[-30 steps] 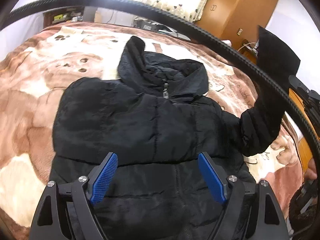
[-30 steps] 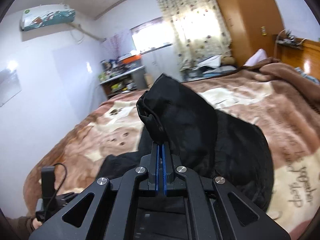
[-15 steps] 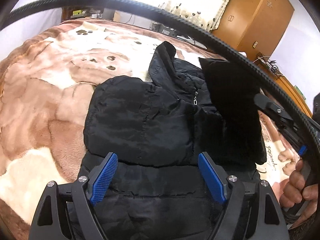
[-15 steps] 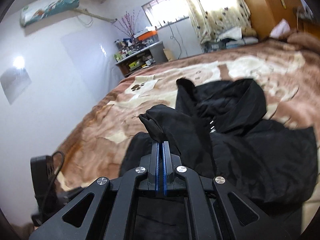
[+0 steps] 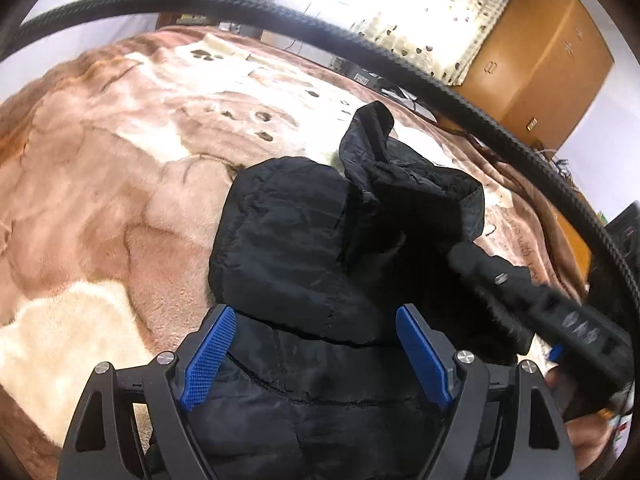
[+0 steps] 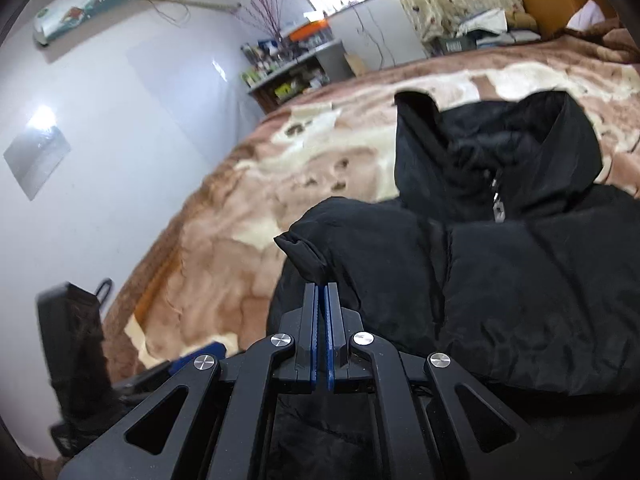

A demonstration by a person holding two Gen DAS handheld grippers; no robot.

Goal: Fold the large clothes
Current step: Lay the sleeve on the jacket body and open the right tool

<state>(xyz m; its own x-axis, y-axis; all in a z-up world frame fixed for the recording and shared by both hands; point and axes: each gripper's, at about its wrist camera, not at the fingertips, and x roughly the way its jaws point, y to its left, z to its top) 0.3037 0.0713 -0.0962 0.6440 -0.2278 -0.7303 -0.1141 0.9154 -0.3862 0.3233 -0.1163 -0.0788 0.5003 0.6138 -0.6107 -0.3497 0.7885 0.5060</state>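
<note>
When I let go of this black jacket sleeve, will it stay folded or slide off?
The sleeve in the right gripper looks soft and floppy, so it should drop flat. The jacket looks puffy and its shell faintly shiny, so it may spring up or slip slightly.

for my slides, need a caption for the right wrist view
Right gripper pinches the cuff of a black jacket over a brown blanket.

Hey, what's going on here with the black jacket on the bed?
A person with a handheld gripper in each hand is folding a black hooded puffer jacket that lies on a brown and cream blanket. The right gripper is shut on the cuff of a sleeve, holding it across the jacket's chest. The left gripper hangs open over the jacket's lower part, holding nothing. The hood is not yet folded.
</note>
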